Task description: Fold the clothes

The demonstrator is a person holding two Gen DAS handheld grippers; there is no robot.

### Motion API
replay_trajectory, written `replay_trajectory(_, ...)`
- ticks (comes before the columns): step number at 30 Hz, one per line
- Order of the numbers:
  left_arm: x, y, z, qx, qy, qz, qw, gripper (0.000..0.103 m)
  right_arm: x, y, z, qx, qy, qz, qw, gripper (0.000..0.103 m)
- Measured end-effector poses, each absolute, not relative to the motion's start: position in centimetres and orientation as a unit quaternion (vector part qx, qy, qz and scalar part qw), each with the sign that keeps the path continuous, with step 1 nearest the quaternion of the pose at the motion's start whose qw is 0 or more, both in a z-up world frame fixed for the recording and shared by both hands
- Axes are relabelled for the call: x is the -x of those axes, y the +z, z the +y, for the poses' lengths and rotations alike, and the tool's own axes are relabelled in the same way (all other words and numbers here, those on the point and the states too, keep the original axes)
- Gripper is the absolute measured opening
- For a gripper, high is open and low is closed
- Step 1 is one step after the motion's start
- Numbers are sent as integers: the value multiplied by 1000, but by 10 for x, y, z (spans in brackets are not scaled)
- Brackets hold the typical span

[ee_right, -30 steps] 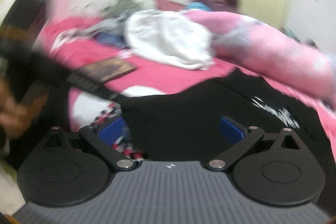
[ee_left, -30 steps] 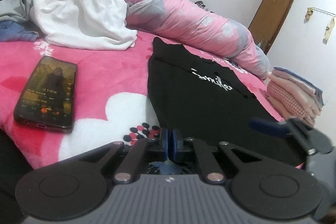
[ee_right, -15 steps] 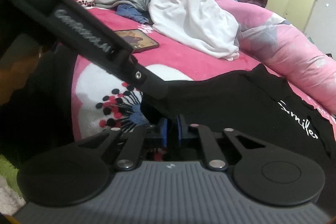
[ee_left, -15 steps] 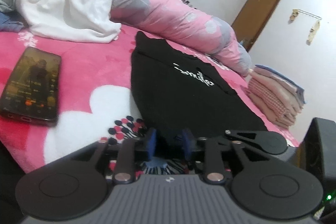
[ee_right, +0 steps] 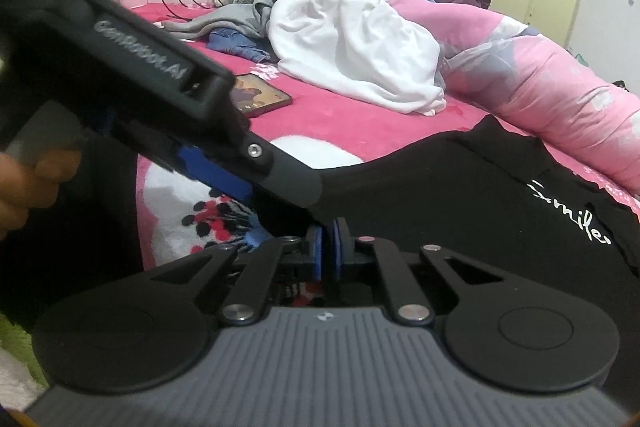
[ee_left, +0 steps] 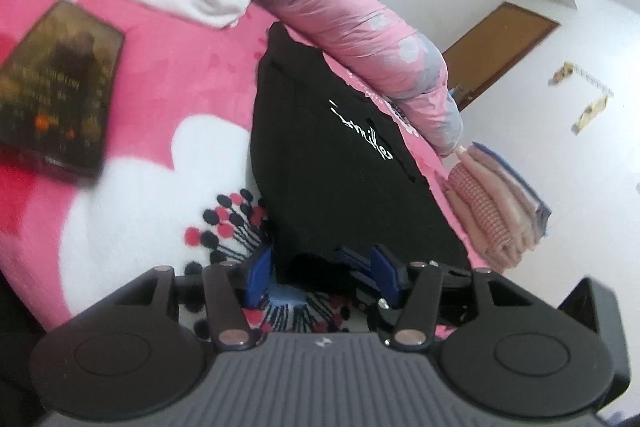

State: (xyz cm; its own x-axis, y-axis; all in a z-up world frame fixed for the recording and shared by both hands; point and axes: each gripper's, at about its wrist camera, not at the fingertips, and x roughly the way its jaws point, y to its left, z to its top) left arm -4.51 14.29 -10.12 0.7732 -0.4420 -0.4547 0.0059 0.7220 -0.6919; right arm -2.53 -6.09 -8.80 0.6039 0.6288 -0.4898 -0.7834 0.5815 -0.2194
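Change since earlier frames: left gripper, pressed together a second ago, is now seen spread wide at the hem; right gripper was spread wide a second ago and is now pinched.
Left fingers: blue pads stand well apart astride the near hem, nothing clamped.
Right fingers: blue pads almost meet; black cloth appears nipped between them, though the contact itself is shadowed.
Garment: black top lies flat on the pink bedspread, lettering up, running from 6 o'clock toward 12 o'clock in the left view.
Surroundings: phone at 9 o'clock, white garment at 11 o'clock, folded stack at 3 o'clock.
Step judged: second hem corner to be taken before the fold is carried up.
Technique: left pads should be closed on a single hem layer, level with the right grip, so that both corners are lifted evenly and the fold line stays straight.
Risk: bedspread pile may be pinched with the hem.
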Motion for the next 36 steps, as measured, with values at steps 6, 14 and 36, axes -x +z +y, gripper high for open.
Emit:
replay_trajectory(6,32,-109,150,375,-138,318,860,54,26,-89,-60,210,410,182,869,4)
replay_trajectory(14,13,-114,148,378,-145,329,853,53,25,-89,-58,205,413,181,868,4)
replay_trajectory(36,-4,-96,116,273,-76,383,879,27,25,-80,-97,142,415,179,881,44)
